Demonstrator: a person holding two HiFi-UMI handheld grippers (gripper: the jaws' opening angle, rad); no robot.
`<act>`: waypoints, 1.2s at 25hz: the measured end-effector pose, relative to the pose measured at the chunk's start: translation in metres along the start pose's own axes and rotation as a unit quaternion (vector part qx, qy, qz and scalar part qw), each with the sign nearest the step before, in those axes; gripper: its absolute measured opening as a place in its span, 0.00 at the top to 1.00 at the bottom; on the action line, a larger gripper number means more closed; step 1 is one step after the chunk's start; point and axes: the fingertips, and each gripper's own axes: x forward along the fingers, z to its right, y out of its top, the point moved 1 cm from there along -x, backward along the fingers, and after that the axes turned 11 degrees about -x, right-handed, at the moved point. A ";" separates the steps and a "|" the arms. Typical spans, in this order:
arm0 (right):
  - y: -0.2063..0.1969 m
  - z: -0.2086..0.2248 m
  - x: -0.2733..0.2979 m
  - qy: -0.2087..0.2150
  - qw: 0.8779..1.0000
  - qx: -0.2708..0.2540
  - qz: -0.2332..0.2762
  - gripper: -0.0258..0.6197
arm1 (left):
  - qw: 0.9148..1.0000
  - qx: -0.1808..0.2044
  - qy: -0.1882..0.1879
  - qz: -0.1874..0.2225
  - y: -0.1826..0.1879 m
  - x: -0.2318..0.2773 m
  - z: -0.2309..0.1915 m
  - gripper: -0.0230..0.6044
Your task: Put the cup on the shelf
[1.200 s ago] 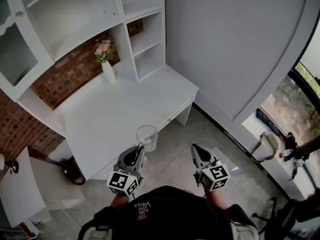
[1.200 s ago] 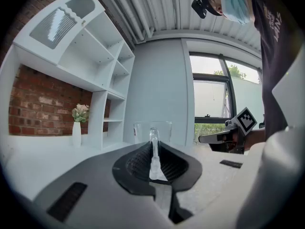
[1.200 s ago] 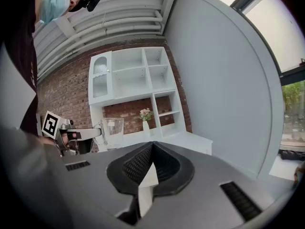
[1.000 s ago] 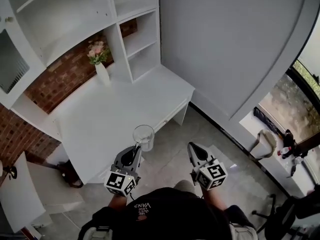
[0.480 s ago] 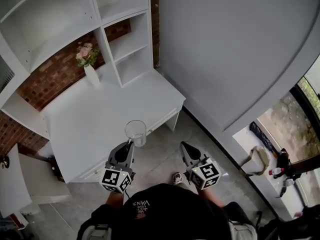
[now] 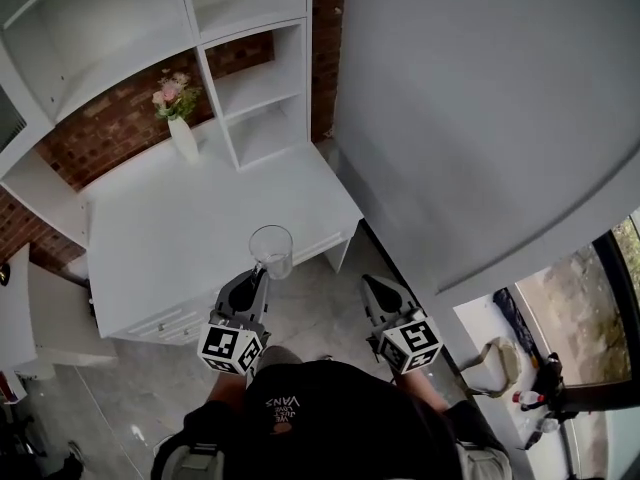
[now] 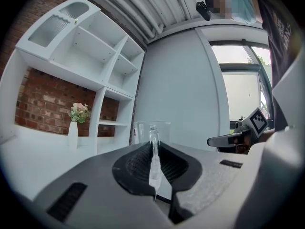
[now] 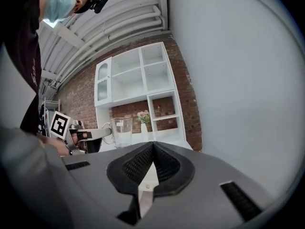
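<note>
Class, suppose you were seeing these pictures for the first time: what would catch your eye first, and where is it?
A clear glass cup, clamped by its handle in the left gripper, hangs at the white desk's front edge. Behind it, a white vase of pink flowers stands on the desk against the red brick wall, beside the white shelves.

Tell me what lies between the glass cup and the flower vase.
Only bare white desktop between the cup and the vase, seen in the head view.

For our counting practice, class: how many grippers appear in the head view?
2. The left gripper holds the glass cup by the desk edge; the right gripper, jaws shut and empty, is beside it.
</note>
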 end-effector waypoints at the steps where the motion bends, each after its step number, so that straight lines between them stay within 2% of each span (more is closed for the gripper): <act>1: 0.000 0.006 0.002 0.004 1.000 0.000 0.002 0.96 | 1.000 0.001 0.004 0.001 -0.001 0.003 0.002 0.92; 8: -0.006 0.022 0.034 0.026 1.000 0.011 0.004 0.96 | 1.000 0.010 0.023 -0.002 0.003 0.026 -0.013 0.92; 16: 0.000 0.047 0.100 0.020 1.000 0.014 -0.004 0.96 | 0.999 0.001 0.036 -0.004 0.014 0.091 -0.073 0.92; 24: 0.009 0.080 0.176 -0.006 1.000 0.024 -0.007 0.96 | 0.999 0.009 0.013 -0.029 0.024 0.166 -0.127 0.92; 30: 0.013 0.094 0.223 -0.023 0.999 0.028 -0.009 0.96 | 0.999 0.005 0.000 -0.042 0.030 0.202 -0.164 0.92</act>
